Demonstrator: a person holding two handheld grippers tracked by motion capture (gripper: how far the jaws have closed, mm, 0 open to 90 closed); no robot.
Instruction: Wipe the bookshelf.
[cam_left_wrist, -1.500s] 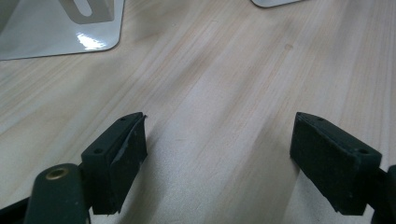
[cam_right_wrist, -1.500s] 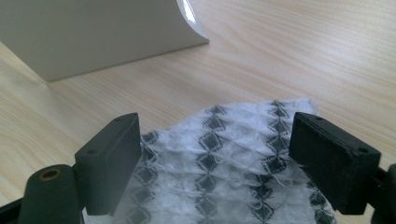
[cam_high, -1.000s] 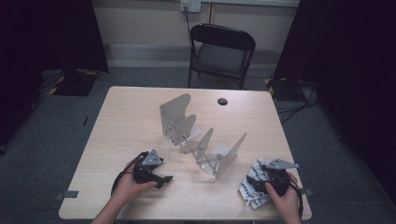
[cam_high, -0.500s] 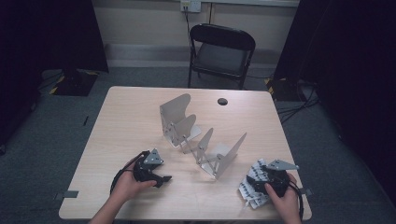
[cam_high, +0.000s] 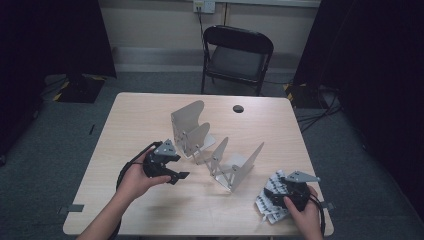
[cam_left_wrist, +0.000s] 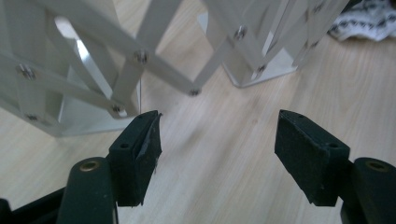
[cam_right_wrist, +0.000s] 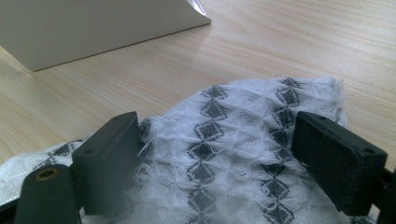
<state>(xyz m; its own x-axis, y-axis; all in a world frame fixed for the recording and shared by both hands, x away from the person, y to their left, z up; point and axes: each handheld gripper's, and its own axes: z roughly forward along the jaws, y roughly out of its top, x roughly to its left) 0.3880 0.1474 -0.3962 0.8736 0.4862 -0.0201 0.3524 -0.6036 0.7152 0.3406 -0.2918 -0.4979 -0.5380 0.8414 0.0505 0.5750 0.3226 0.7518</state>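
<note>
From the high view, the left gripper was held just above the table, near the left end of the metal rack, its jaws pointing toward the rack. How far they stood apart was too small to make out there. The right gripper sat on the cloth at the table's front right corner, just right of the rack; the hand and gripper body covered part of the cloth, and the jaws themselves were hidden beneath the grey plate. A chair stood beyond the far edge, and a small dark round spot lay on the tabletop near it.

In the left gripper view, the left gripper had its jaws spread with bare table between them; they had just been closing, with nothing caught. The rack's crossed slats ran off the frame at the top and left. A corner of the cloth showed at upper right, cut off.

In the right gripper view, the right gripper stood spread, the bunched cloth lying between its jaws. The left pad seemed to brush the fabric's edge, but whether it pressed was unclear. A rack plate crossed the top left, cropped.
</note>
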